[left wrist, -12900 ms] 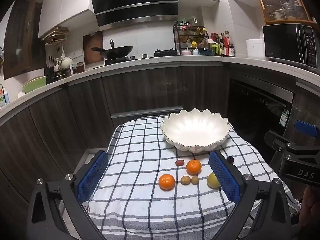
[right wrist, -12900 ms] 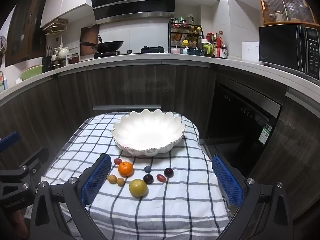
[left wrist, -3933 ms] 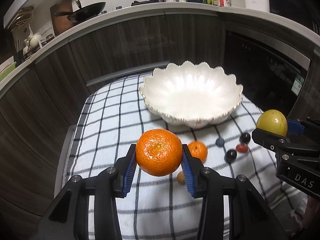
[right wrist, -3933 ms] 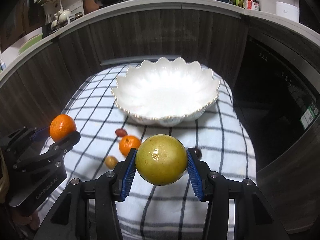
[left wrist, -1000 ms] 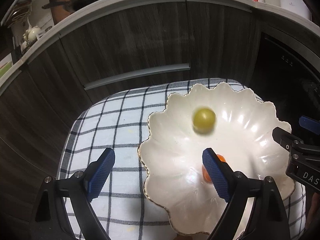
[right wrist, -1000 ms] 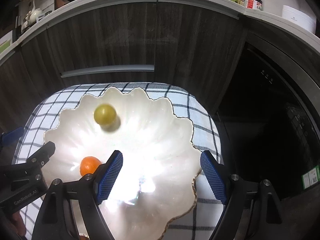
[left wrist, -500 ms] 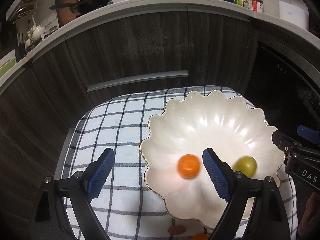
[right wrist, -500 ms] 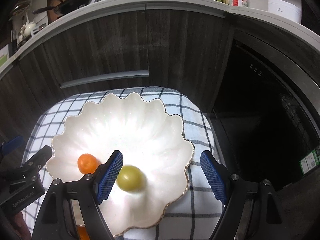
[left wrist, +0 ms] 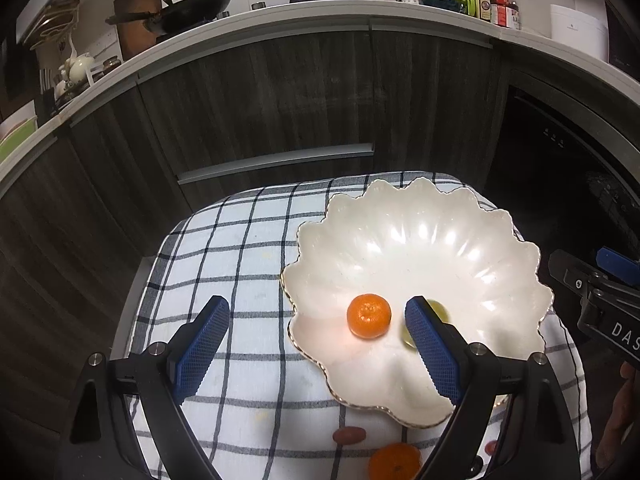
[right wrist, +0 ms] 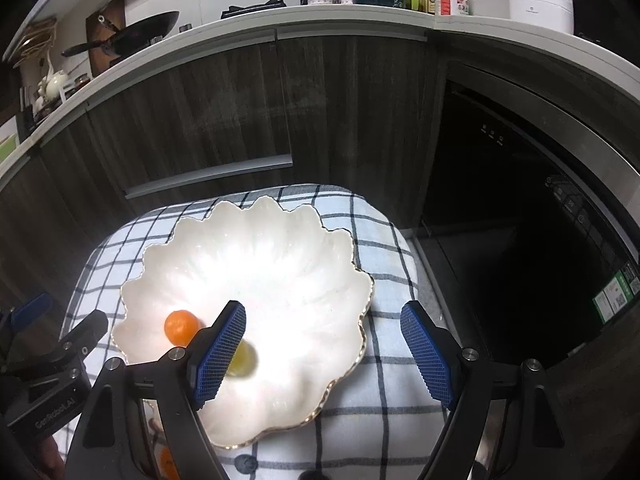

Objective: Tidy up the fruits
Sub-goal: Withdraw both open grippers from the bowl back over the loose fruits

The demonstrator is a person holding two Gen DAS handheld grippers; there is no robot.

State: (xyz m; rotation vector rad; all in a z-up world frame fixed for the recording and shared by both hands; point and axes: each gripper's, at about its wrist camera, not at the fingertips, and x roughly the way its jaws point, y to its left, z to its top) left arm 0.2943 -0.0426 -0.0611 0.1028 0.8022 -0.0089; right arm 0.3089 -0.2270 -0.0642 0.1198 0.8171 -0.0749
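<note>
1. Right now both tools hang above the scalloped white bowl with nothing held: the left gripper has its jaws spread wide, and the right gripper is just as wide.
2. Two fruits lie inside the bowl: a mandarin near the left of the floor, and a yellow-green fruit just beside it, partly hidden behind a blue pad in both views.
3. More fruit waits on the checked cloth in front of the bowl: a second mandarin and a small red fruit, both low in the left view; other small ones are barely visible.
4. The step in hand, as I judge it, is to pull back and go for the next pieces. Lift clear of the gilt rim first, since the near pads sit low over it and a knock could shift the bowl.
5. Come down on round fruit with the pads either side of its middle, closing gently so it does not roll.
6. Open cloth lies left of the bowl; on the right the cloth edge is near, so keep fruit away from it.
</note>
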